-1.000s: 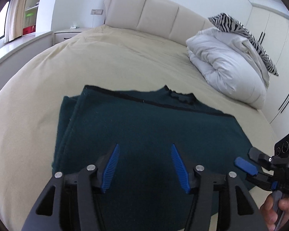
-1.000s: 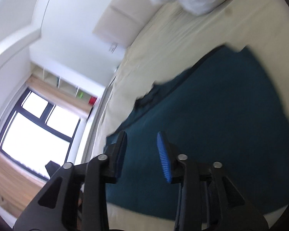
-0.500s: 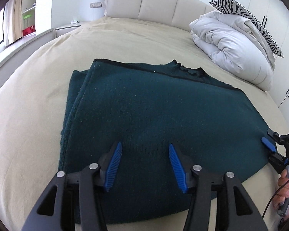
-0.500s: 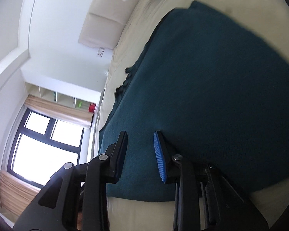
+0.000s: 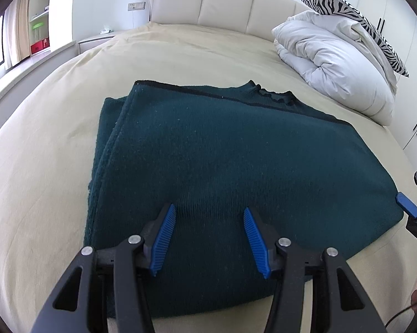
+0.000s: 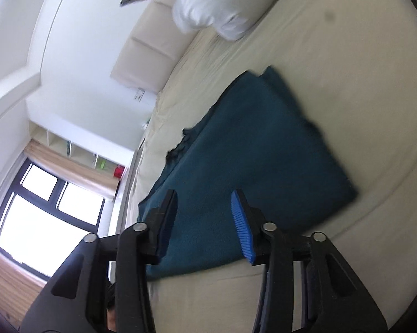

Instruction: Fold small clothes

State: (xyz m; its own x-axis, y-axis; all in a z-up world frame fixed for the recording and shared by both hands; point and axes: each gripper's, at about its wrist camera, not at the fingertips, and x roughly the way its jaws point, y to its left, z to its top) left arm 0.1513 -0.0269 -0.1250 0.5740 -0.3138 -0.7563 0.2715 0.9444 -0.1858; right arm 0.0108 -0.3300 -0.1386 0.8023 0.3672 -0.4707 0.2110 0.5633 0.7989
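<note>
A dark teal knitted garment (image 5: 225,161) lies folded flat on the beige bed, its collar at the far edge. It also shows in the right wrist view (image 6: 253,149). My left gripper (image 5: 210,238) is open and empty, hovering over the garment's near edge. My right gripper (image 6: 204,222) is open and empty, held back from the garment's near right side and rolled sideways. Its blue fingertip (image 5: 407,201) shows at the right edge of the left wrist view, beside the garment's right corner.
A white duvet (image 5: 336,63) with a zebra-print pillow (image 5: 355,19) lies at the bed's far right. A padded headboard (image 5: 222,2) stands behind. A window ledge and shelves (image 5: 36,27) run along the left. Bare beige sheet (image 5: 36,183) surrounds the garment.
Both grippers have drawn back from the garment, toward the bed's near edge. The right gripper has opened wider. The garment has settled flat.
</note>
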